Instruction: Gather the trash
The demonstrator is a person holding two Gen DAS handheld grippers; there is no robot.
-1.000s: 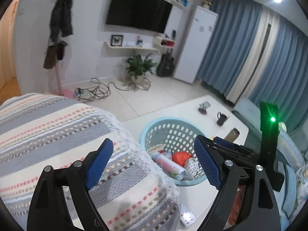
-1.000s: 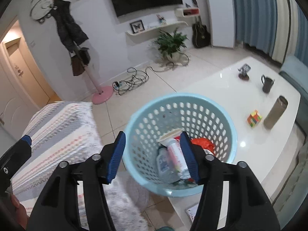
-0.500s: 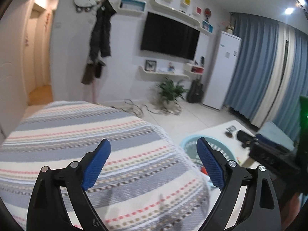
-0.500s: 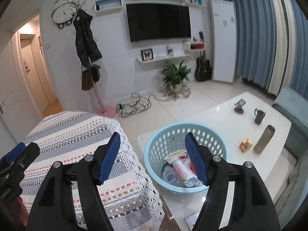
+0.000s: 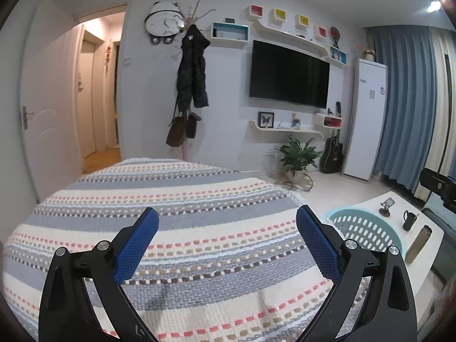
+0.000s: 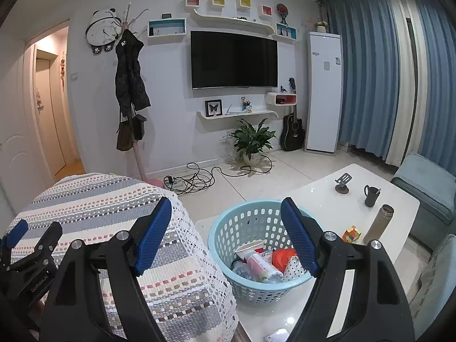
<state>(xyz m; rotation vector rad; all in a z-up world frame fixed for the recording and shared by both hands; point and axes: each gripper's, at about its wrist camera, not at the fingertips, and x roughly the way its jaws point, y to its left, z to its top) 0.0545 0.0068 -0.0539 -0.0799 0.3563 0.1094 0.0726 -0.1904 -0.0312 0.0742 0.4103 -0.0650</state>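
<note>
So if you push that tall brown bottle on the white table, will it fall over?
Probably, if pushed near the top: the bottle stands upright, tall and narrow. Once down it would likely roll, being round. The glossy table looks slick, so a low push might just slide it.

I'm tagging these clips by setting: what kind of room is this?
Most likely a home living room: a wall-mounted TV above a floating shelf, a coat stand with a jacket, and a white coffee table carrying a blue laundry-style basket of trash.
</note>
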